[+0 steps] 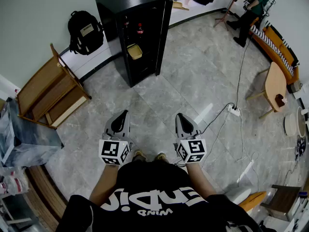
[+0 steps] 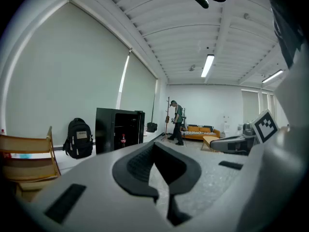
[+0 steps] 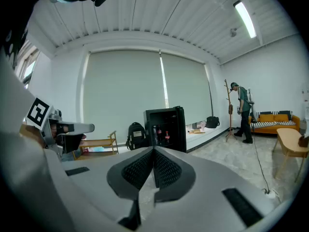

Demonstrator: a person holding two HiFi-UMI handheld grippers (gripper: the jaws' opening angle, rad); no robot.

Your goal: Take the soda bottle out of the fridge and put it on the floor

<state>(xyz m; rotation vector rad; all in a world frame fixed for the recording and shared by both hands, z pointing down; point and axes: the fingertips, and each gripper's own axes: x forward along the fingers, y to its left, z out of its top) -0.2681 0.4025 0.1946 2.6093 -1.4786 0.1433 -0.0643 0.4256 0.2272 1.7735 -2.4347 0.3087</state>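
Far across the floor (image 1: 193,76) stands the black fridge (image 1: 110,21), its door swung open. Well short of the fridge, side by side, the left gripper (image 1: 125,114) and right gripper (image 1: 179,116) each have their jaws together on nothing. Inside the fridge, on an upper shelf, the soda bottle (image 1: 140,30) stands upright, dark with a red label.

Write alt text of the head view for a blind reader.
A person holds the left gripper and right gripper, both shut and empty, over a grey tiled floor, facing an open black fridge with a soda bottle inside. A backpack and wooden shelf stand left of it; another person stands farther back.
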